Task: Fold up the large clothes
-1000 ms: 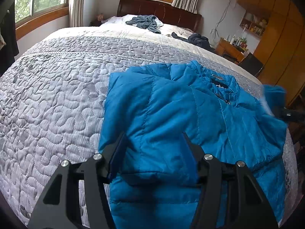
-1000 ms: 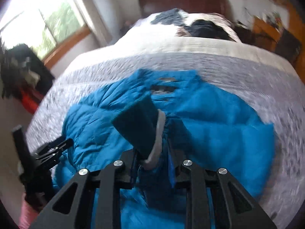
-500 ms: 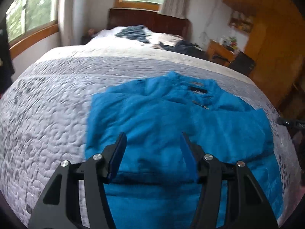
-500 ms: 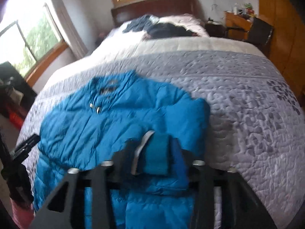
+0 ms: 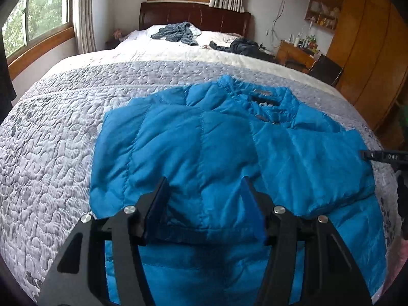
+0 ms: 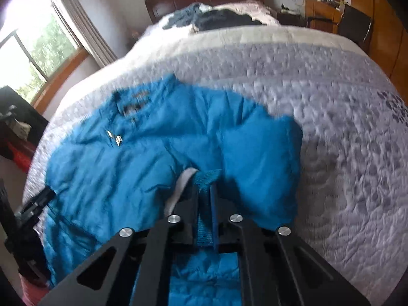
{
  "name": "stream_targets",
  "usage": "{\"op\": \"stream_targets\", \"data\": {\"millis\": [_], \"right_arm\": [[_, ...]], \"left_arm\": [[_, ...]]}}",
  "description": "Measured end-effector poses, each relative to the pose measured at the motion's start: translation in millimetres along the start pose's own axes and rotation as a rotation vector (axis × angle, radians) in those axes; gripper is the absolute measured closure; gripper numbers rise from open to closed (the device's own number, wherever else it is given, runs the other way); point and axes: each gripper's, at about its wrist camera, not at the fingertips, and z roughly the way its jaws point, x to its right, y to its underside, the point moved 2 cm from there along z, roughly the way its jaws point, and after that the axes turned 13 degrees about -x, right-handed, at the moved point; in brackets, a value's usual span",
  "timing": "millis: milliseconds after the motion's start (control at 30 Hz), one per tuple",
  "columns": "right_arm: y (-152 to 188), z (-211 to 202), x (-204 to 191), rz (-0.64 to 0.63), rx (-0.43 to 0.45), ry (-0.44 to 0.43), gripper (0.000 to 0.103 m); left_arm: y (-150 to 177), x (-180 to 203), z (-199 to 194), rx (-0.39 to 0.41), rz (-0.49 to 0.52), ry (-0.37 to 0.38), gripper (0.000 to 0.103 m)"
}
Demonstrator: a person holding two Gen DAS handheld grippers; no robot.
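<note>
Blue puffer jacket (image 5: pixel 204 148) lies spread on the grey quilted bedspread (image 5: pixel 51 137) of the bed, collar toward the dark wooden headboard (image 5: pixel 193 15), with both sleeves folded in over its front. In the left wrist view the left gripper (image 5: pixel 204 204) hangs just above the jacket's lower half with its fingers spread wide and nothing between them. In the right wrist view, which is somewhat blurred, the right gripper (image 6: pixel 204 204) is pressed together on the sleeve cuff (image 6: pixel 204 186), a blue cuff with a pale lining edge beside it, held over the jacket's right side. Two heaps of dark clothes (image 5: pixel 176 32) sit near the pillows
</note>
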Motion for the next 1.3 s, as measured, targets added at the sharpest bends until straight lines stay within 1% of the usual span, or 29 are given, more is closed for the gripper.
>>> {"op": "stream_targets", "data": {"millis": [67,133,200,267,300,333,367,400,433,500,533,600,733,800,867,1000,1067,1167,1233,1267,1300], "right_arm": [[-5.9,-9.1,2.8,0.006,0.041,-0.02,0.096],[-12.6,-8.8,7.0,0.017,0.055,0.002,0.096],[-16.1,4.6,9.5,0.026,0.024,0.046,0.096],[-16.0,20.6,14.7,0.04,-0.03,0.058,0.095],[-14.0,26.2,16.4,0.041,-0.044,0.05,0.094],[-12.2,26.1,16.7,0.038,-0.041,0.049,0.093],[-10.0,22.6,16.2,0.032,-0.033,0.049,0.092],[-7.4,16.7,14.9,0.026,-0.024,0.052,0.088],[-4.2,9.2,12.7,0.021,-0.009,0.067,0.086],[1.8,-5.9,4.1,-0.011,0.031,0.094,0.086],[4.8,-12.1,-2.0,-0.034,0.045,0.098,0.084],[10.7,-19.7,-14.1,-0.075,0.054,0.077,0.083],[18.0,-12.9,-27.9,-0.106,0.011,0.034,0.083],[19.5,1.8,-28.7,-0.099,-0.015,0.059,0.083],[20.1,16.5,-25.1,-0.084,-0.048,0.061,0.083],[21.7,24.3,-23.6,-0.076,-0.054,0.062,0.083],[24.2,21.4,-27.8,-0.082,-0.042,0.089,0.083],[35.0,7.0,-37.7,-0.119,0.002,0.136,0.08],[48.7,-5.9,-43.5,-0.144,0.028,0.136,0.073],[52.4,-9.3,-45.0,-0.152,0.036,0.138,0.072],[61.8,-15.9,-48.4,-0.168,0.05,0.145,0.067]], "left_arm": [[-2.6,2.4,-2.6,0.021,0.003,-0.001,0.045],[-5.5,3.9,1.5,0.017,0.002,-0.005,0.044],[-7.6,2.9,14.9,0.003,0.008,-0.035,0.044],[-6.3,-0.2,29.7,-0.014,0.013,-0.069,0.044],[-5.9,-1.4,29.9,-0.01,0.011,-0.065,0.044],[-6.3,-2.0,26.9,-0.006,0.012,-0.06,0.044],[-6.2,-2.9,24.9,-0.006,0.011,-0.058,0.044],[-6.0,-4.5,20.7,-0.007,0.003,-0.051,0.044],[-5.5,-6.0,16.8,-0.008,-0.007,-0.042,0.044],[-2.9,-6.0,7.5,-0.007,-0.017,-0.013,0.043],[-1.5,-4.4,4.4,-0.004,-0.013,-0.014,0.042],[1.9,0.3,-0.5,0.007,0.005,-0.043,0.039],[5.0,3.0,4.5,-0.011,0.005,-0.039,0.039],[6.3,1.9,10.0,-0.02,0.002,-0.052,0.039],[5.3,0.1,16.0,-0.028,0.007,-0.063,0.038],[2.6,-3.0,24.3,-0.043,-0.005,-0.058,0.038],[3.2,-3.1,19.2,-0.046,-0.015,-0.05,0.039],[10.1,-3.7,3.9,-0.038,-0.021,-0.025,0.039],[21.6,-3.2,-14.1,-0.019,0.0,-0.023,0.038],[26.7,-4.1,-20.3,-0.015,0.007,-0.026,0.037],[35.8,-5.5,-29.7,-0.009,0.014,-0.027,0.034]]}}
